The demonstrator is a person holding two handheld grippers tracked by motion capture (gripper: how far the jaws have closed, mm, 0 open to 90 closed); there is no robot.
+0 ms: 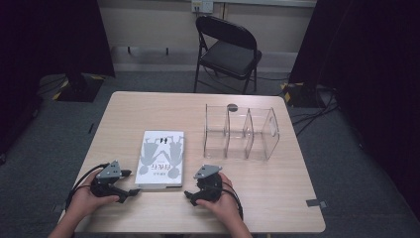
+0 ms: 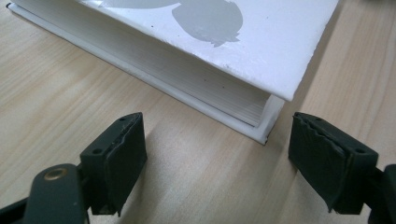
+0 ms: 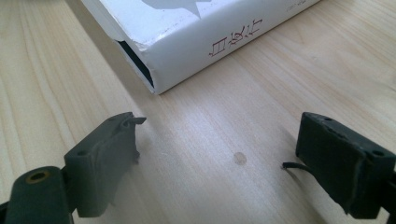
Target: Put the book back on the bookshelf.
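Between both grippers, white book point(image 1: 161, 158) flat, left gripper point(image 1: 130, 193) open, right gripper point(image 1: 190, 196) open

Both forearms come in low over the near edge, each hand wrapped around a black two-jaw tongs with a grey three-cornered top plate, the left tongs point(image 1: 130, 193) and the right tongs point(image 1: 190, 196) angled inward toward each other, jaws spread wide with nothing between them.
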